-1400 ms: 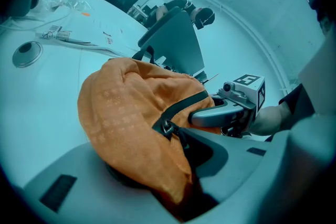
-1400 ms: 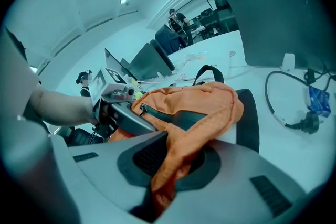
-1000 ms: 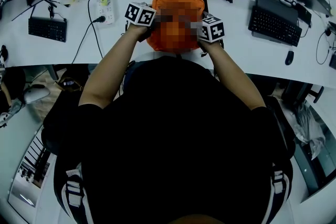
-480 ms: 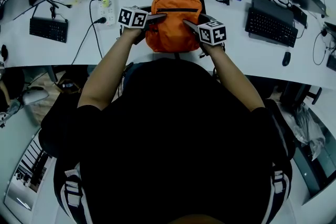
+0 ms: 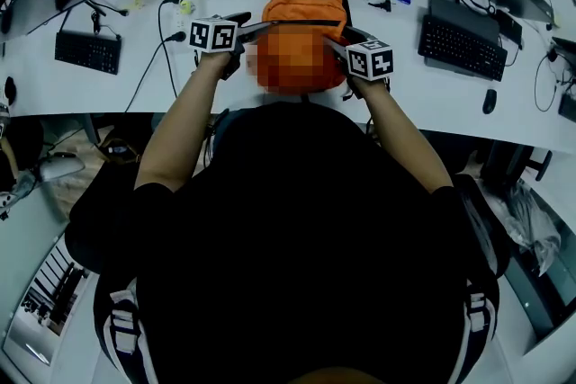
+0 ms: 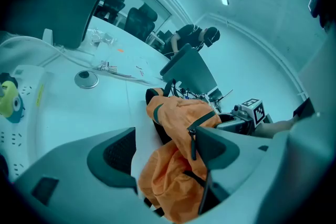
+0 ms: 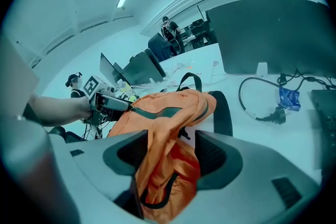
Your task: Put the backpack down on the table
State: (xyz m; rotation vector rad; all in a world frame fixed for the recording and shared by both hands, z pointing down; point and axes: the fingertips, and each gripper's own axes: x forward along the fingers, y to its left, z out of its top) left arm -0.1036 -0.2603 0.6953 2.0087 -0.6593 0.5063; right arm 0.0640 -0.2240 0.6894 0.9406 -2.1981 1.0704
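Note:
The orange backpack (image 5: pixel 306 6) with black straps lies on the white table (image 5: pixel 423 94), top handle pointing away from me. My left gripper (image 5: pixel 253 23) sits at its left side, jaws wide apart. In the left gripper view (image 6: pixel 165 149) orange fabric (image 6: pixel 181 165) lies between the pads, with bare table showing beside the left pad. My right gripper (image 5: pixel 334 43) stands at the pack's right side, also open. The right gripper view (image 7: pixel 170 152) has slack orange cloth (image 7: pixel 168 107) lying loose between its pads. A mosaic patch covers the pack's near half in the head view.
Black keyboards lie at the left (image 5: pixel 87 51) and right (image 5: pixel 462 36). A white power strip (image 5: pixel 184 9) with cables sits left of the pack, and a mouse (image 5: pixel 487 101) near the right front edge. Monitors line the far side. My body hides the table's near edge.
Both grippers' jaws have spread and let go of the backpack. The left gripper has drawn off to the left; the right has barely shifted. The pack stays on the table.

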